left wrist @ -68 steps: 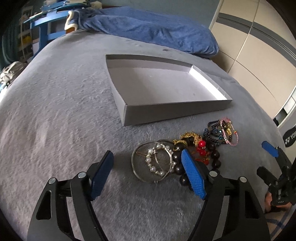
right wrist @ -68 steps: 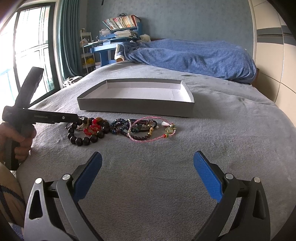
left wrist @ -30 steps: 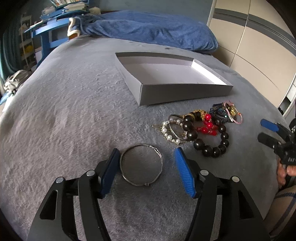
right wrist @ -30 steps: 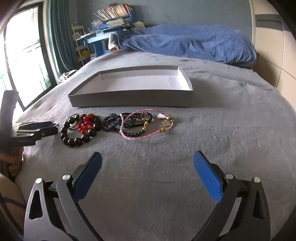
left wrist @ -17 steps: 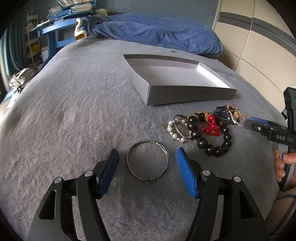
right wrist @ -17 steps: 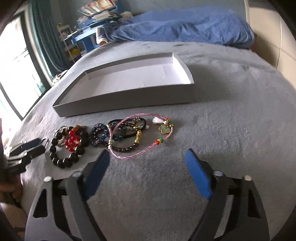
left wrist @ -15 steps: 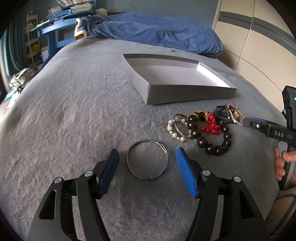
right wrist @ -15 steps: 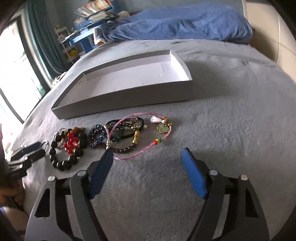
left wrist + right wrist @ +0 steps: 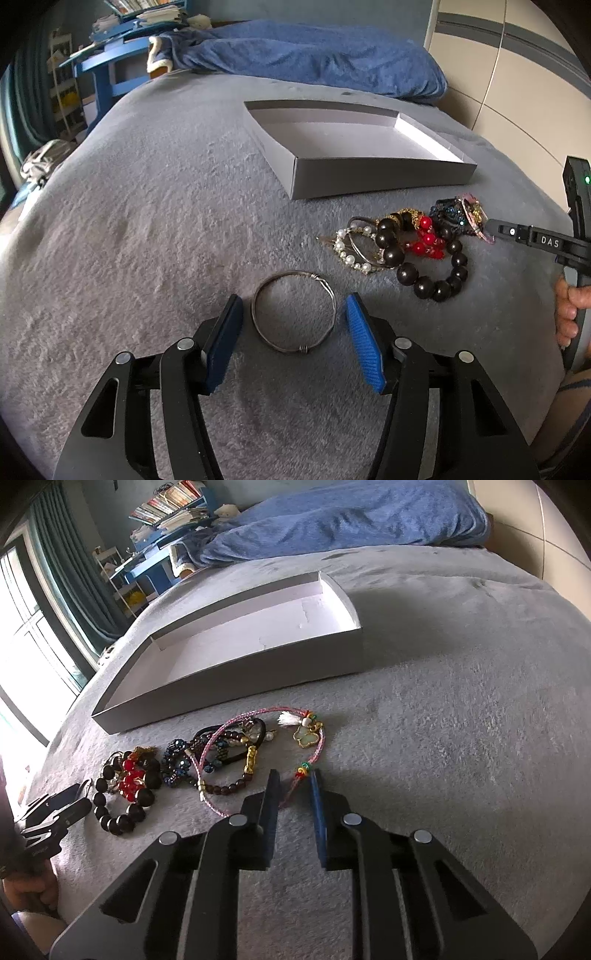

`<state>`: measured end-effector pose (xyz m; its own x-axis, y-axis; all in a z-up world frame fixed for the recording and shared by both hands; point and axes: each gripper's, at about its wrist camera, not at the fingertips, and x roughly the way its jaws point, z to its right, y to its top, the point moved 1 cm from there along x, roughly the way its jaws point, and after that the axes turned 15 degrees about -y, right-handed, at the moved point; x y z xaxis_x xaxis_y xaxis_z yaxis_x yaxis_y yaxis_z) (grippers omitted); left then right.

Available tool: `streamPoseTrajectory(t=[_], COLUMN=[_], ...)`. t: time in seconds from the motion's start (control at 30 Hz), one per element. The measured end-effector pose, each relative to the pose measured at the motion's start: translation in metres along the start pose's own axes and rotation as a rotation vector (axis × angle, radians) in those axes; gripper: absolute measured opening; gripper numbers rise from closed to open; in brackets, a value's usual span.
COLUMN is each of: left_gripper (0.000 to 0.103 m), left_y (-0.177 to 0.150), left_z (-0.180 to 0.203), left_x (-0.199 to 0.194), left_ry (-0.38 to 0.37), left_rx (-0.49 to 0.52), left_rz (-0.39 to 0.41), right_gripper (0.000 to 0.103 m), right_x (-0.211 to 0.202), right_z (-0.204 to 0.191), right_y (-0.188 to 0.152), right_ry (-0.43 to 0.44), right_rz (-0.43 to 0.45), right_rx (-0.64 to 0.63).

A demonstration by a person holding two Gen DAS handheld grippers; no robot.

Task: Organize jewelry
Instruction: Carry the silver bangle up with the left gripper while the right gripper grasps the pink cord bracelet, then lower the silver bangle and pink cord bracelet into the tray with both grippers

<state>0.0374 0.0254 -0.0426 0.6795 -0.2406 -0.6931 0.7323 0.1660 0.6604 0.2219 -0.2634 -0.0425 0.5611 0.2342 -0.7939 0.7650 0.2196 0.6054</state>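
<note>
A thin silver wire bangle (image 9: 293, 312) lies alone on the grey blanket between the pads of my open left gripper (image 9: 295, 325). Further right lies a heap of jewelry: a pearl bracelet (image 9: 351, 247), a dark wooden bead bracelet (image 9: 424, 273) and red beads (image 9: 426, 240). In the right wrist view a pink cord bracelet (image 9: 258, 753) with a green charm lies beside dark bead bracelets (image 9: 122, 794). My right gripper (image 9: 294, 786) has its jaws narrowed around the cord's near edge, with a gap still visible. The empty grey box (image 9: 236, 675) stands behind.
The box also shows in the left wrist view (image 9: 369, 173), far of the heap. A blue duvet (image 9: 306, 55) lies at the bed's far end. A blue desk with books (image 9: 166, 520) and a window with curtains stand at the left.
My right gripper has moved down and forward to the pink cord bracelet, and its jaws have narrowed around the cord. My left gripper stays open around the silver bangle.
</note>
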Motion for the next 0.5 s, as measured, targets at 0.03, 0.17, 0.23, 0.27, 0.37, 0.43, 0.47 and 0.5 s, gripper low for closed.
streamPoseTrajectory(t=[0.03, 0.17, 0.23, 0.27, 0.37, 0.43, 0.47, 0.5], left_gripper=[0.063, 0.063, 0.061, 0.055, 0.047, 0.047, 0.047, 0.047], left_y=[0.000, 0.000, 0.001, 0.000, 0.000, 0.000, 0.000, 0.001], left_z=[0.001, 0.001, 0.001, 0.000, -0.004, -0.004, -0.004, -0.004], left_x=[0.000, 0.002, 0.002, 0.000, -0.003, -0.005, -0.007, -0.008], left_ry=[0.000, -0.001, -0.001, 0.005, -0.004, -0.012, -0.020, -0.028], left_rx=[0.004, 0.006, 0.008, 0.003, -0.017, -0.014, -0.013, -0.013], left_rz=[-0.002, -0.005, -0.003, 0.005, 0.027, 0.038, 0.045, 0.052], right_gripper=[0.018, 0.018, 0.006, 0.006, 0.006, 0.006, 0.006, 0.005], right_x=[0.001, 0.004, 0.003, 0.002, -0.005, -0.014, -0.018, -0.023], right_z=[-0.001, -0.005, -0.006, -0.006, -0.002, 0.000, 0.000, 0.000], right_y=[0.002, 0.007, 0.005, 0.004, 0.000, 0.001, 0.002, 0.004], right_ry=[-0.003, -0.022, -0.023, -0.022, -0.018, -0.013, -0.012, -0.010], right_rz=[0.000, -0.004, 0.007, 0.011, 0.037, 0.066, 0.079, 0.096], right_rx=[0.002, -0.015, -0.021, -0.021, -0.009, -0.006, -0.008, -0.014])
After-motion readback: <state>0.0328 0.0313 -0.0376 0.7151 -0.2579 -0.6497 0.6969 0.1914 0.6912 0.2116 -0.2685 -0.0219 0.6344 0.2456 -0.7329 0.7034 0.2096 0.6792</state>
